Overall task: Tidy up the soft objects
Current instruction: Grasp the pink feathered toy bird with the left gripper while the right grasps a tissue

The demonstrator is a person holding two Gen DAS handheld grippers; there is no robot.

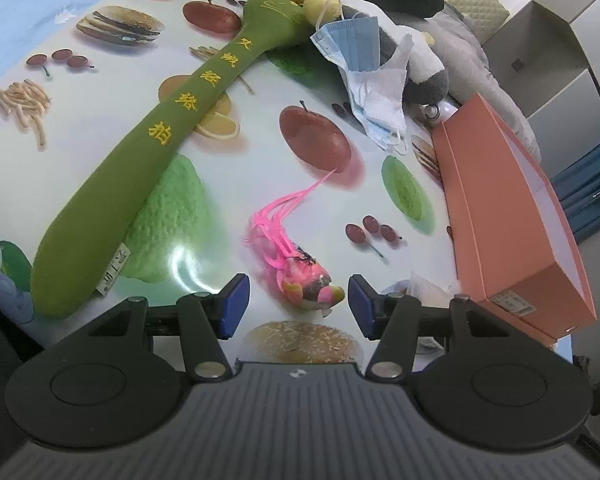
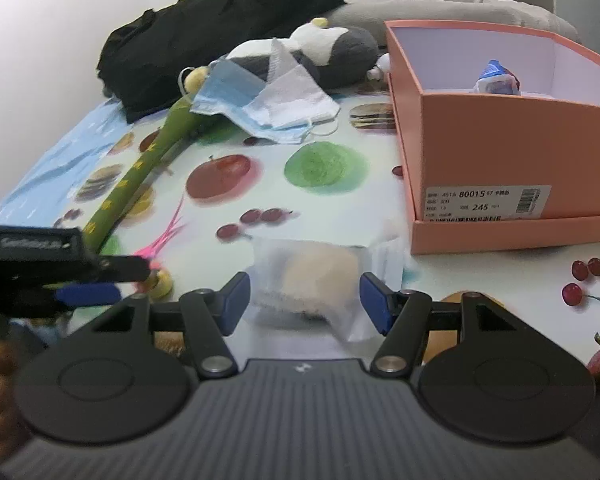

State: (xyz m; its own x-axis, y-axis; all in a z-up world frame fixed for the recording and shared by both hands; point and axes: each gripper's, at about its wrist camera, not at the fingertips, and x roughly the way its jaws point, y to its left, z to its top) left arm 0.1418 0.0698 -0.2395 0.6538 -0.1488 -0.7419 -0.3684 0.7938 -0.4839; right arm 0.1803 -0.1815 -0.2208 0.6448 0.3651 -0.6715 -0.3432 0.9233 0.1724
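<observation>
My left gripper (image 1: 298, 302) is open, its blue pads on either side of a pink feathered toy bird (image 1: 306, 280) lying on the fruit-print tablecloth (image 1: 100, 80). My right gripper (image 2: 304, 300) is open around a clear bag holding a beige soft item (image 2: 320, 280). An open orange shoebox (image 2: 500, 160) stands at the right with a small blue and white item (image 2: 496, 80) inside. It also shows in the left wrist view (image 1: 508, 216). A long green plush stick (image 1: 148, 152) lies diagonally. Blue face masks (image 1: 364, 80) lie by a grey and white plush (image 2: 340, 52).
A black bag (image 2: 220, 32) and grey bedding (image 2: 440, 4) lie at the back of the table. The left gripper (image 2: 80, 284) shows at the left edge of the right wrist view, close to my right fingers. The shoebox wall stands just right of both grippers.
</observation>
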